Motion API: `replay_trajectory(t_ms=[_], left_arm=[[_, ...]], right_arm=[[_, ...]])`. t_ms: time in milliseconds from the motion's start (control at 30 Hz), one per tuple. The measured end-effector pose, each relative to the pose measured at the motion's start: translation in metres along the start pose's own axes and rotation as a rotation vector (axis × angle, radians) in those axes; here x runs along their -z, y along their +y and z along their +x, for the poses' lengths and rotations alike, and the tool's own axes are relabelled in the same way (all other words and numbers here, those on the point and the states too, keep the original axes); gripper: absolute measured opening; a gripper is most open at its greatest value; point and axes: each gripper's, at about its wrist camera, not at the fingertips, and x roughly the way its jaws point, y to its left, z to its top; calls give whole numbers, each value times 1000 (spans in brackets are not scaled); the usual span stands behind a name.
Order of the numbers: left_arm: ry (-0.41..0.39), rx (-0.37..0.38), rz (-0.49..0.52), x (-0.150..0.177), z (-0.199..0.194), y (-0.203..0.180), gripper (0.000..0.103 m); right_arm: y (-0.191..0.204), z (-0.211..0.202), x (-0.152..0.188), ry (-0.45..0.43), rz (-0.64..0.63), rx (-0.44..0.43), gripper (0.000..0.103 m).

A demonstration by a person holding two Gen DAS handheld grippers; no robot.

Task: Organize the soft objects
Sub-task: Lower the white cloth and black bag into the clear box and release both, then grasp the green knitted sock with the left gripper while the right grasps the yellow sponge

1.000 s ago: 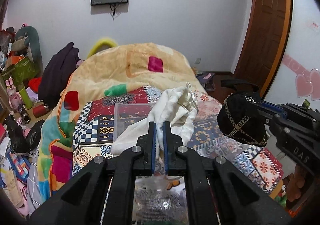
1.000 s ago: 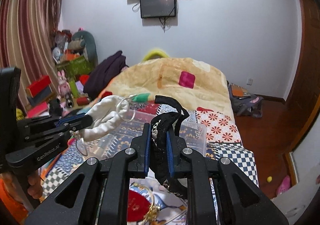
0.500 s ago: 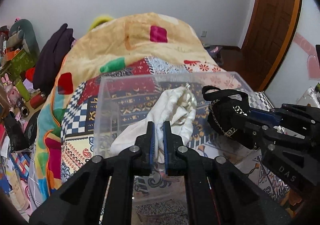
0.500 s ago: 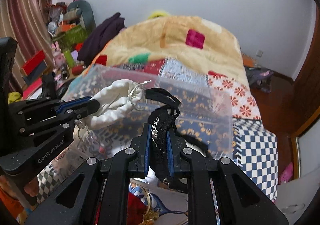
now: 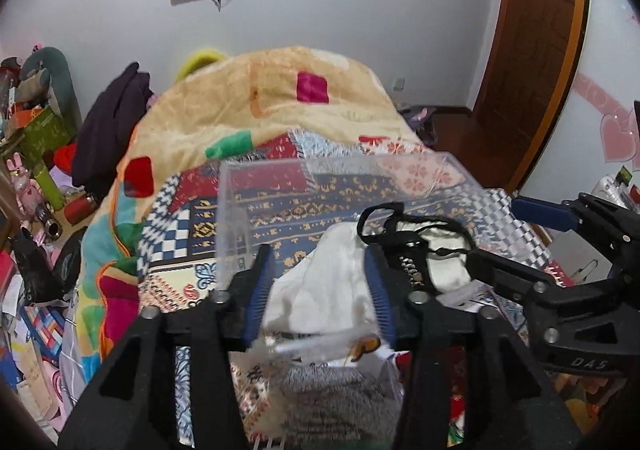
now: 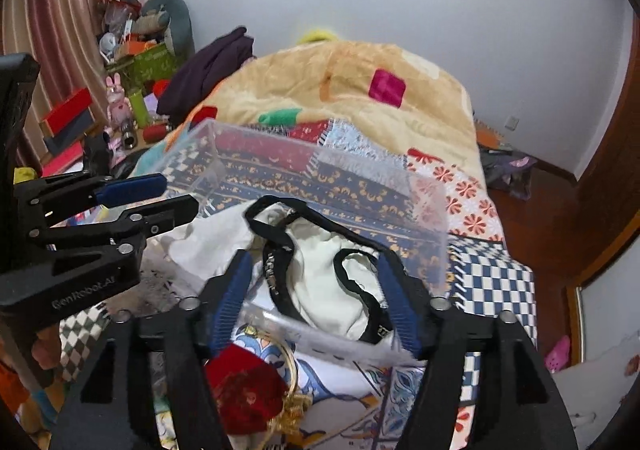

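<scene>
The fingers of both grippers, which half a second before were pinched on cloth, stood wide apart and empty. The clear plastic bin (image 5: 336, 186) on the patchwork bedspread (image 6: 476, 186), mid-frame in both views, now held both soft pieces: the white cloth bag (image 5: 324, 290) lay low centre in the left view, and the black-trimmed pale garment (image 6: 320, 278) lay beside it, touching it. That likely finished this pair's drop. The left gripper (image 5: 318, 290) hovered over the bin's near edge, and the right gripper (image 6: 316, 294) was angled in likewise. A red pouch (image 6: 244, 390) lay outside the bin, bottom centre.
</scene>
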Motion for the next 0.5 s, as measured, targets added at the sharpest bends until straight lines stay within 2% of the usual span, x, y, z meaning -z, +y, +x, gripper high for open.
replay_trajectory(t_ms=[67,133,267,367,500], left_arm=[[-31,6,-10,1,-15,0,62],[-60,10,-12,4,-31,-1,69],[-103,-9,20,14,-55,-8,90],[-115,-13,38,28,-70,-12,93],[-101,5,43,53,-81,-15,98]], right_arm=[[1,-13,2,-33,2,13,76],[3,-29,4,-71,-2,24,81],[7,-59,14,-132,-2,29,90],[7,-79,27,-167,13,26,101],[9,-94,50,-169,35,27,103]])
